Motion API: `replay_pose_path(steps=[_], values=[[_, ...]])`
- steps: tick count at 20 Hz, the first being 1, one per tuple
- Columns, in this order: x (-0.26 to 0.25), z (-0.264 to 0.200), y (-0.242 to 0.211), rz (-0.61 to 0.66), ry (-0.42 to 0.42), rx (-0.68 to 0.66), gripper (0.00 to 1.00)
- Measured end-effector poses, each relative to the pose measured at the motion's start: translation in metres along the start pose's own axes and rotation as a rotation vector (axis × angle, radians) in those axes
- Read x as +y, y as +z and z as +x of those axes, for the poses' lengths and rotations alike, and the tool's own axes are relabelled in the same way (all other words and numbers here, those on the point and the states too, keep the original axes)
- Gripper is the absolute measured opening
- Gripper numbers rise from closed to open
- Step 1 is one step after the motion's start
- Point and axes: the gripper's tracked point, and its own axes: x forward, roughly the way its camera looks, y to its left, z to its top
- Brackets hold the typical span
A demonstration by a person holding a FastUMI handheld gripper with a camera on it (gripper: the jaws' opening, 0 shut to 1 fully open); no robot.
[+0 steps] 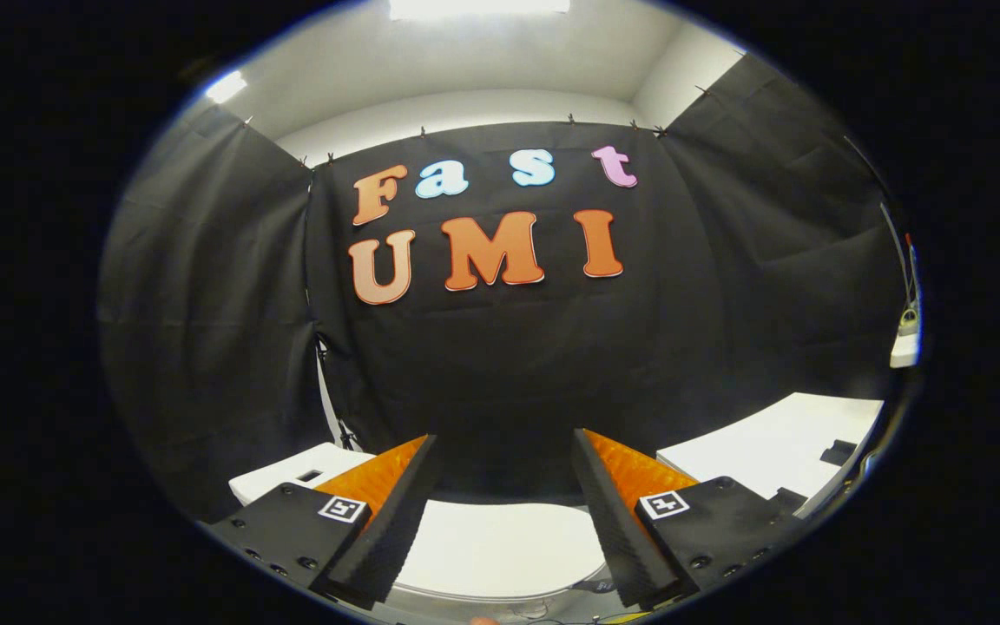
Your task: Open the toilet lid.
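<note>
Gripper view: looks forward along the two fingers toward the black cloth wall (pixel 500 365) that covers the centre of the frame, under a white ceiling (pixel 483 61) at the top.
Gripper (pixel 504 447): spread wide and released, nothing between the fingers; one finger (pixel 383 512) sits at lower left, the other at lower right, with a broad gap between them.
Toilet lid (pixel 500 547): the white, smooth, rounded surface at bottom centre, seen through the gap between the fingers and below them. It appears to lie flat and closed, though its front edge and hinge cannot be made out.
Tank area: a white block (pixel 292 473) shows at lower left just behind the left finger; whether it is the cistern top is uncertain.
White surface (pixel 778 443): a flat white top at lower right, beyond the right finger, carrying a small dark piece.
Step in hand: by my reading, the approach; the lid is not yet touched.
Doing it well: bring the fingers down to the lid's free rim, slip one finger under the lip so it bears from below, then swing upward along the hinge arc rather than pulling straight.
Risk: the glossy lid may slide off the pads; a slow lift and a deep seat under the rim should help.
</note>
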Motion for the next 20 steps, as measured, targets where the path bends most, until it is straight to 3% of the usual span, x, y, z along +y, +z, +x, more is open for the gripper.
replay_pose_path(steps=[14,20], values=[[-0.135,-0.033,-0.206,0.593,-0.178,0.129,0.98],[-0.183,-0.03,-0.287,0.847,-0.316,0.149,0.99]])
